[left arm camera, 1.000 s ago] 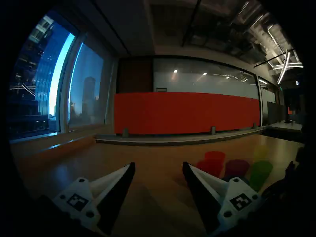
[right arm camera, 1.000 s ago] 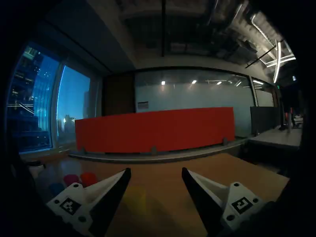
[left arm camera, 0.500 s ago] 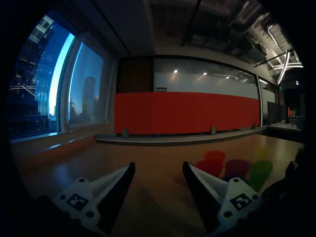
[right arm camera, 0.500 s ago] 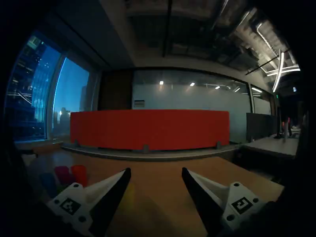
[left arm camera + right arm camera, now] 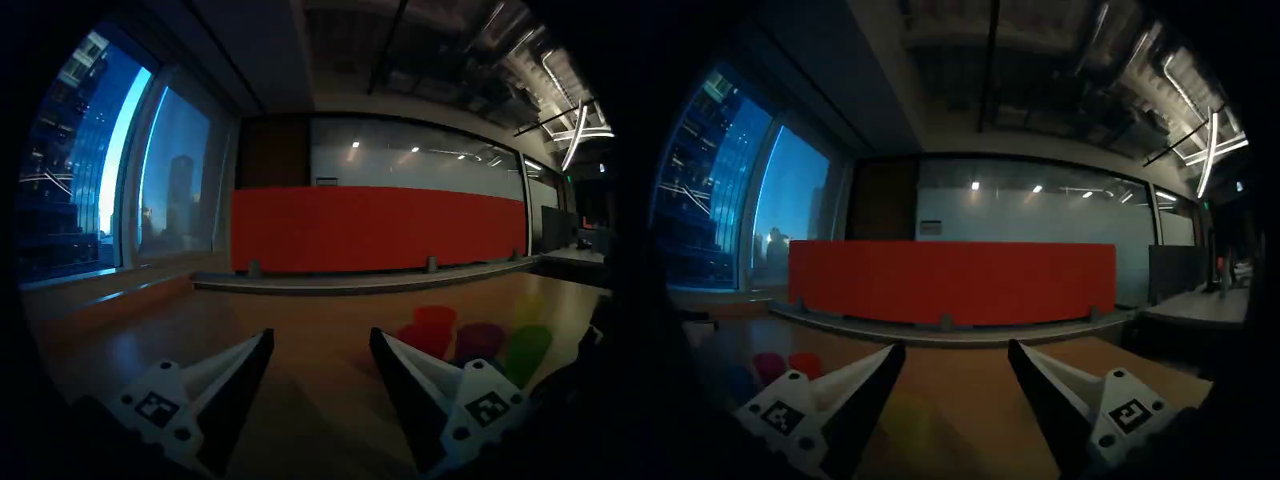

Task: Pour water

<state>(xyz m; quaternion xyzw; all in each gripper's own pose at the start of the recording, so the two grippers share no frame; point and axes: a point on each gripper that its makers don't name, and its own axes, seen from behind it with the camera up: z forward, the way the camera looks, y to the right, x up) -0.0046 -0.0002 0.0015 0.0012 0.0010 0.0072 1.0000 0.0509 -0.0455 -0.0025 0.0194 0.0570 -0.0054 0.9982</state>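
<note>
Left tool [image 5: 321, 334] gapes above glossy wooden table [image 5: 240, 314] near tapered coloured cups [image 5: 434, 322].

Wooden table [image 5: 160, 328] ran back to a red partition panel [image 5: 376, 228] standing along its far edge, glass wall [image 5: 416, 164] behind it. Tall windows [image 5: 172, 188] at left showed dusk-blue city buildings. Lit strip lights [image 5: 578, 136] hung under the exposed ceiling at right.

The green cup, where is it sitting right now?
In the left gripper view, the green cup stands on the wooden table at the lower right. The purple cup is next to it on its left.
</note>
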